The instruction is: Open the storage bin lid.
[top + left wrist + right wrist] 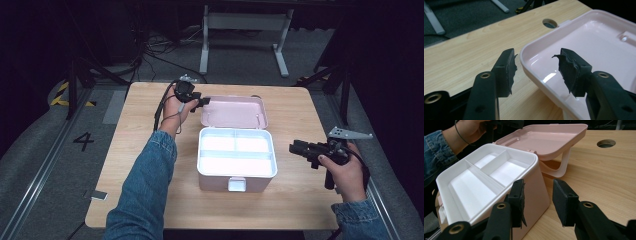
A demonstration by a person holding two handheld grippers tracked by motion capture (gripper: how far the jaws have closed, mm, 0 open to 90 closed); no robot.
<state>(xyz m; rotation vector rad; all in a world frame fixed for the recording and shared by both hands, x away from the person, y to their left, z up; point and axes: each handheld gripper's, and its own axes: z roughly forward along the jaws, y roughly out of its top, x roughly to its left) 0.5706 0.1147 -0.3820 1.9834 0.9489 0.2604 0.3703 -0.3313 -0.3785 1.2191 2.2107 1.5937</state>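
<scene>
On the middle of the wooden table [150, 165] stands a pale pink box [235, 177] with its lid [234, 111] swung fully back, so the lid lies open behind the body and rests raised on its folded handle [563, 163]. Inside the box sits a white tray [236, 150] split into compartments: two smaller ones at the far side and a long one nearer the person. A pink latch [237, 184] hangs at the front wall.

The left gripper [201, 102] is held at the lid's far left corner. In the left gripper view its fingers [506, 70] stand apart, one on each side of the lid's rim, and neither pad presses on the plastic; the rim runs through the gap between them. A round hole [549, 23] in the table shows just beyond the lid.

The right gripper [295, 148] hovers to the right of the box, near it but apart, pointing toward its side. Its fingers [565, 200] are spread with nothing between them, and the right gripper view looks past them at the box's near corner.
</scene>
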